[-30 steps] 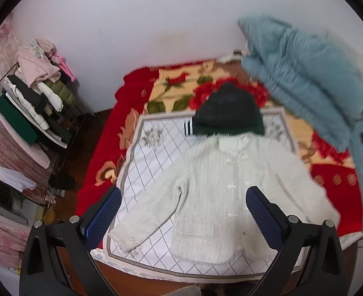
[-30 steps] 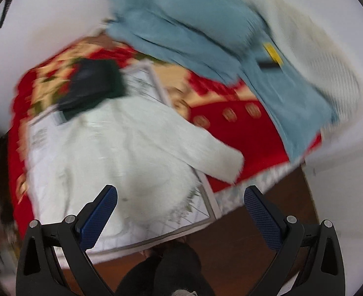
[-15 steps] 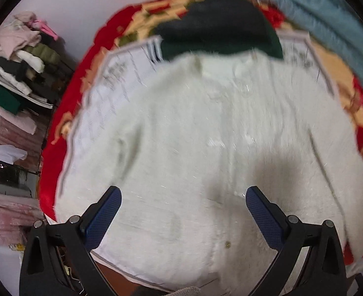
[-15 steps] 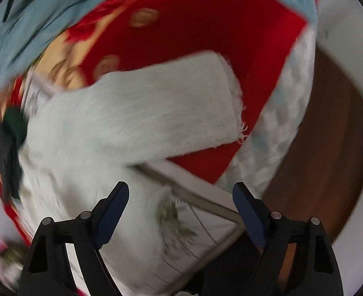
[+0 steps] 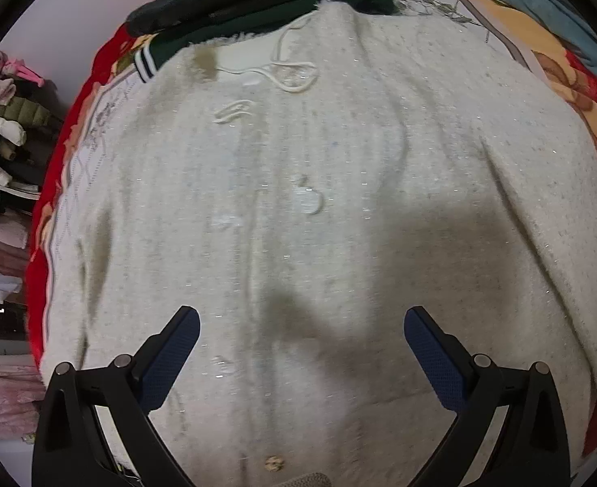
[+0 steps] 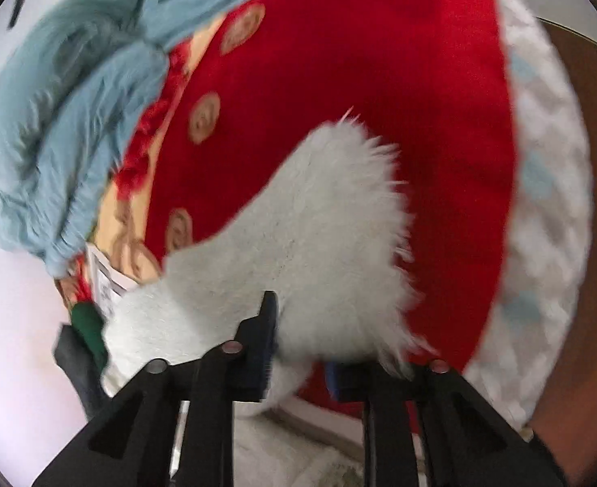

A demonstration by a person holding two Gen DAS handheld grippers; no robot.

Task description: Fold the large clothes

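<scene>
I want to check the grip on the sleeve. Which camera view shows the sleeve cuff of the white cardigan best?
The right wrist view: the fluffy sleeve cuff fills its centre, pinched in the right gripper over the red blanket. The left wrist view shows only the cardigan's buttoned front; that cuff lies outside it.

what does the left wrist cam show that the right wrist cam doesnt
Only the left wrist view shows the cardigan's buttoned front, the clothes rack and the open left gripper. Only the right wrist view shows the right gripper closing on the fuzzy sleeve cuff. Both show the white cardigan, red blanket and dark green garment.
</scene>
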